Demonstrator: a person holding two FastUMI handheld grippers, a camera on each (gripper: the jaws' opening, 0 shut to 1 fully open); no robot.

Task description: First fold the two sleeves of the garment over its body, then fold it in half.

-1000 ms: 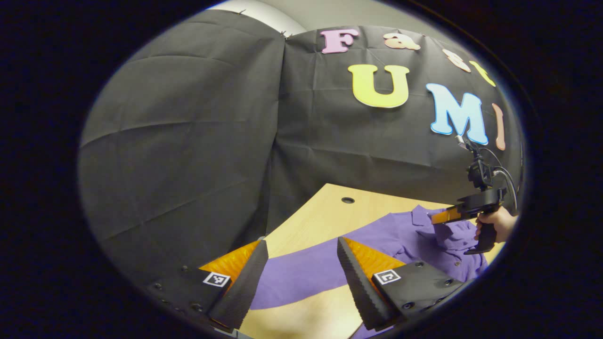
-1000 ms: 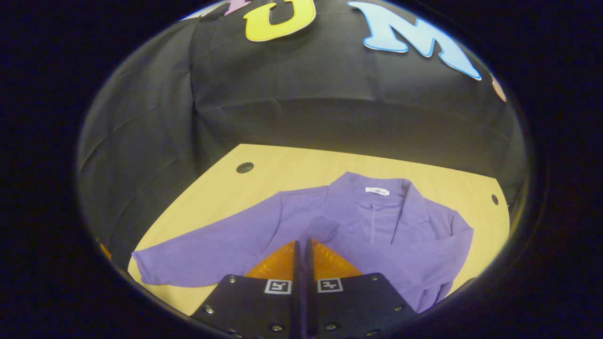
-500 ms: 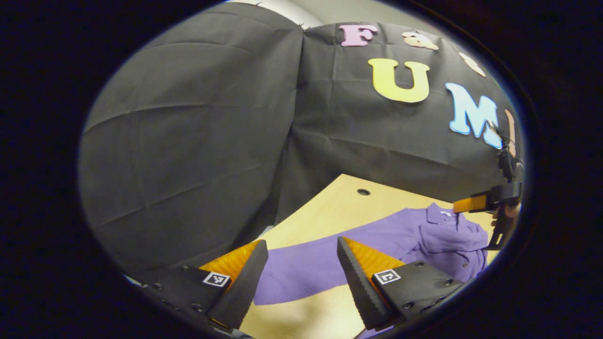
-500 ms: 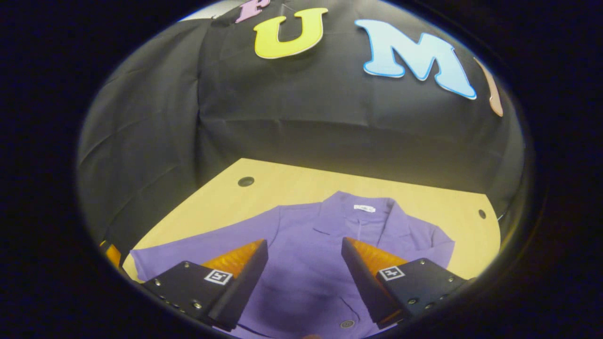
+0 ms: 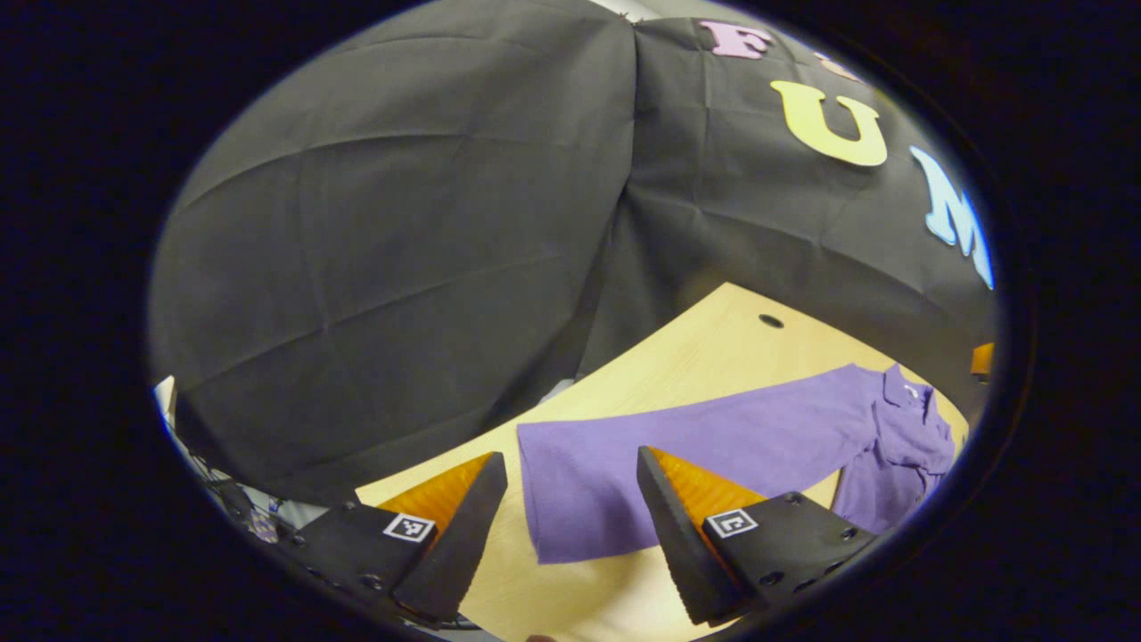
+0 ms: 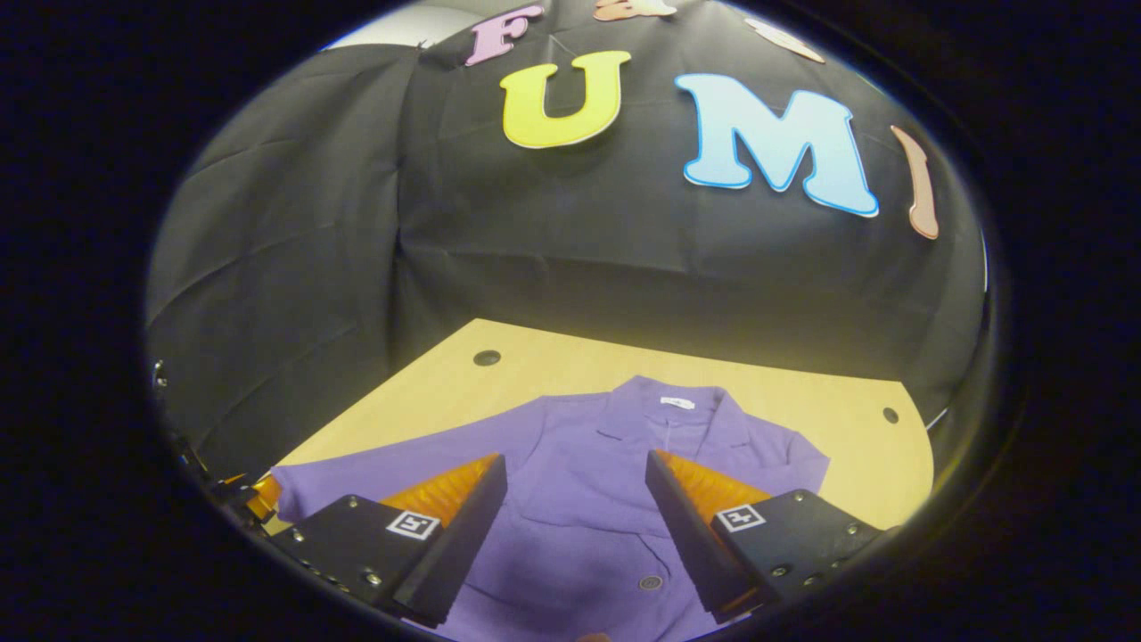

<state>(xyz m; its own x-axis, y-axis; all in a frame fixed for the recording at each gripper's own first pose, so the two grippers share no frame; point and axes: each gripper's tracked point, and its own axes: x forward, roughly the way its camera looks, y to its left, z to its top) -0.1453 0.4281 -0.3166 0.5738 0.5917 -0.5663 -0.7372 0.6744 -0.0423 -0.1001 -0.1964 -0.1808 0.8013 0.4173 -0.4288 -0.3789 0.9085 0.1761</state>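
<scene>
A purple buttoned garment (image 6: 615, 464) lies flat on the wooden table (image 6: 553, 366), collar and white label toward the wall. Its right sleeve lies folded across the body. My right gripper (image 6: 577, 459) hovers open above the chest, nothing between its fingers. The other sleeve (image 5: 713, 437) stretches out straight across the table. Its cuff end (image 5: 579, 508) lies below and between the fingers of my left gripper (image 5: 570, 459), which is open and holds nothing. In the right gripper view the left gripper (image 6: 258, 495) peeks in at the far left, by that sleeve's end.
Black cloth walls close in the table at the back and the left. The tabletop has small round holes (image 6: 487, 358) (image 6: 890, 415) near its far corners. The table's left edge (image 5: 463, 450) runs just beyond the cuff, with floor clutter below.
My right gripper has opened, let go of the right sleeve over the body, and drawn back. The left gripper has moved along the outstretched sleeve to its cuff end, still open.
</scene>
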